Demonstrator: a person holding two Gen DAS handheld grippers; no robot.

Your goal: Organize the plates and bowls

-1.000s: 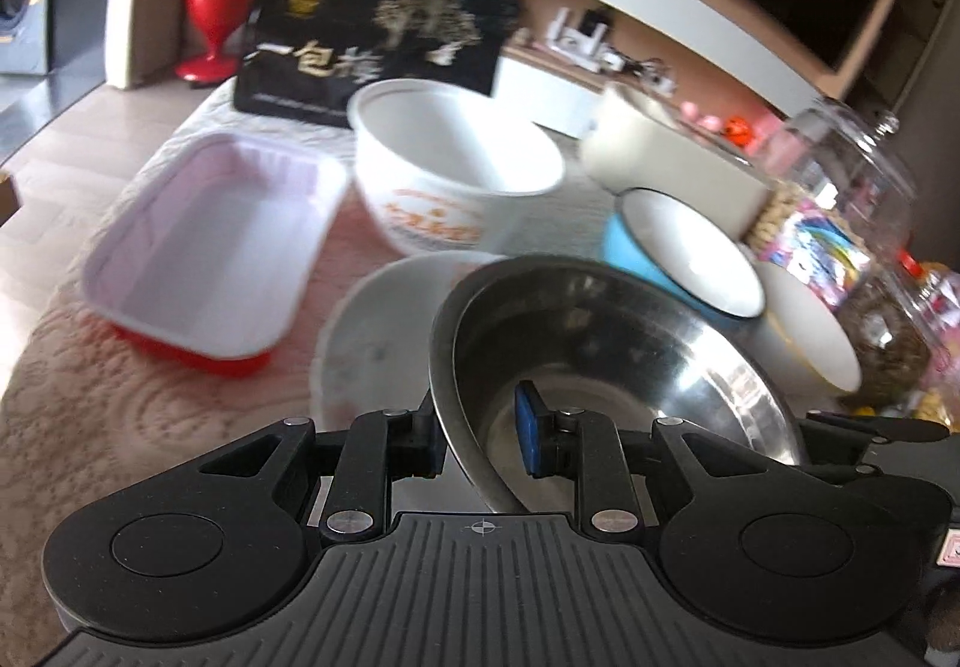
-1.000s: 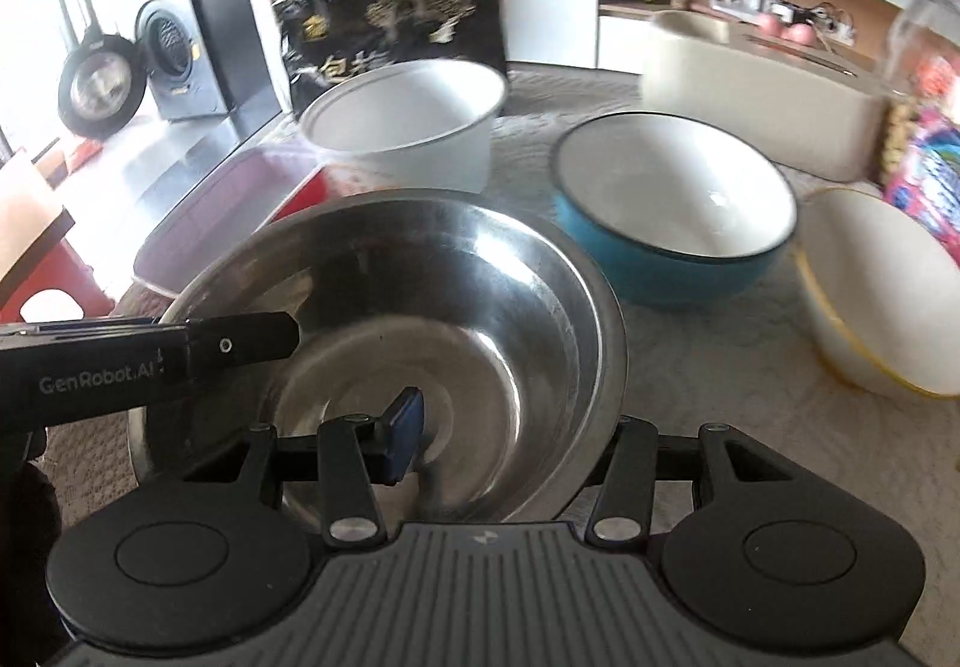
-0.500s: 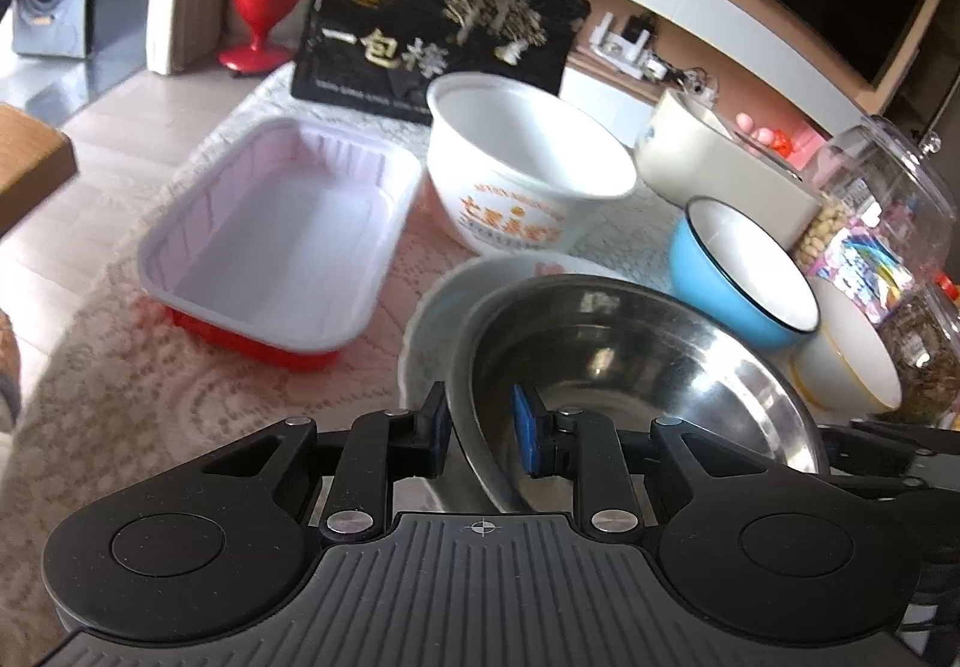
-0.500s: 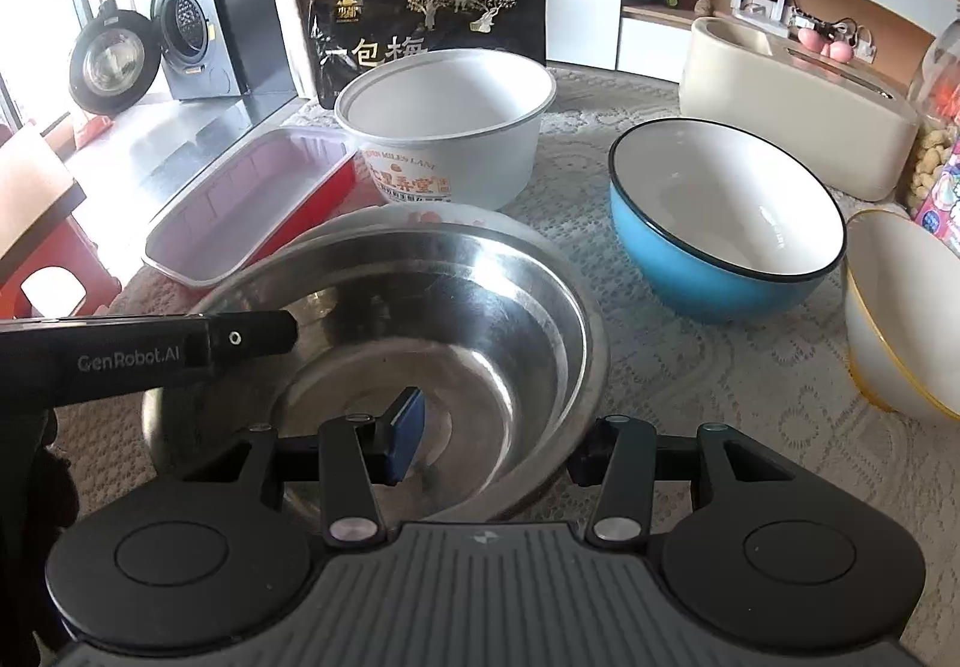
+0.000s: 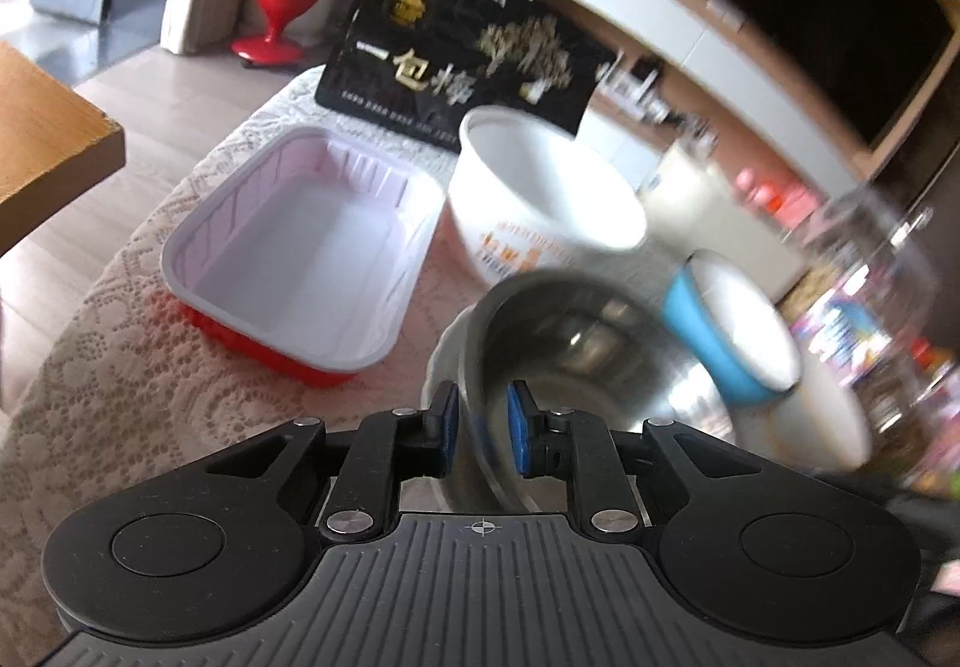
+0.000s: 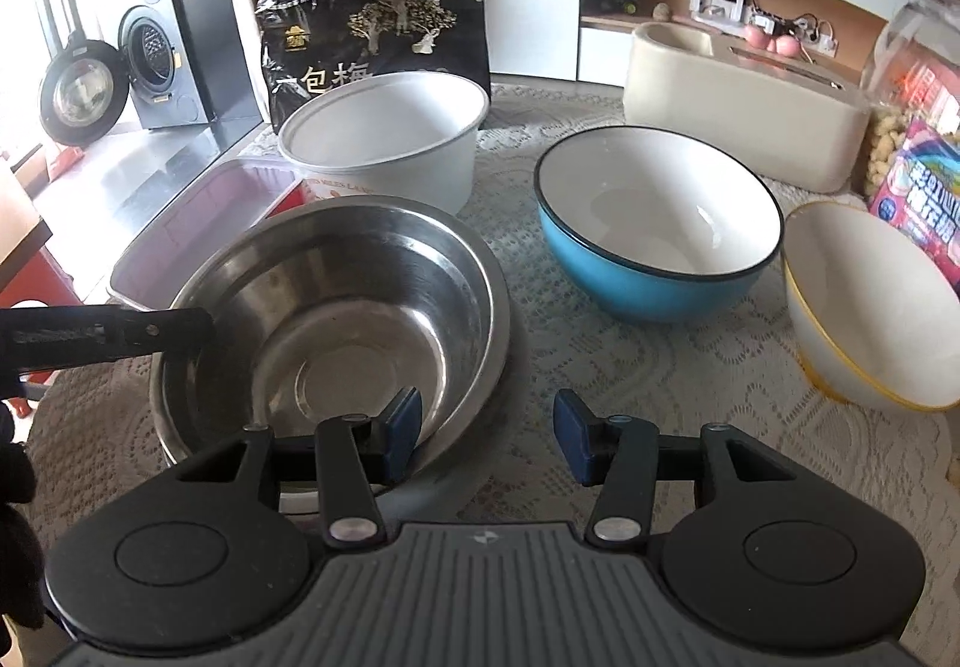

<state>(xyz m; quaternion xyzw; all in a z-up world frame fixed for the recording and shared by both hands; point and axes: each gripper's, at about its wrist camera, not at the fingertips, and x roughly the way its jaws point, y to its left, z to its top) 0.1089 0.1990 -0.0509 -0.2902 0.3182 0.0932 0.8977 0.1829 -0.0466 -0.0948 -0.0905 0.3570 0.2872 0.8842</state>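
Note:
A steel bowl rests inside a pale plate on the lace-covered table. My left gripper has the bowl's left rim between its blue pads, and its jaws are closing on it. One finger of that gripper shows in the right wrist view. My right gripper is open: its left pad hangs inside the bowl's near rim and its right pad stands apart over the plate. Behind are a tall white bowl, a blue bowl and a cream bowl with a yellow rim.
A white-lined red tray lies left of the bowls. At the back stand a black snack bag, a cream box and a glass jar. A wooden tabletop corner juts in past the table's left edge.
The steel bowl came down onto the plate. The left gripper rolled and shifted sideways while its pads drew closer on the rim. The right gripper stayed where it was.

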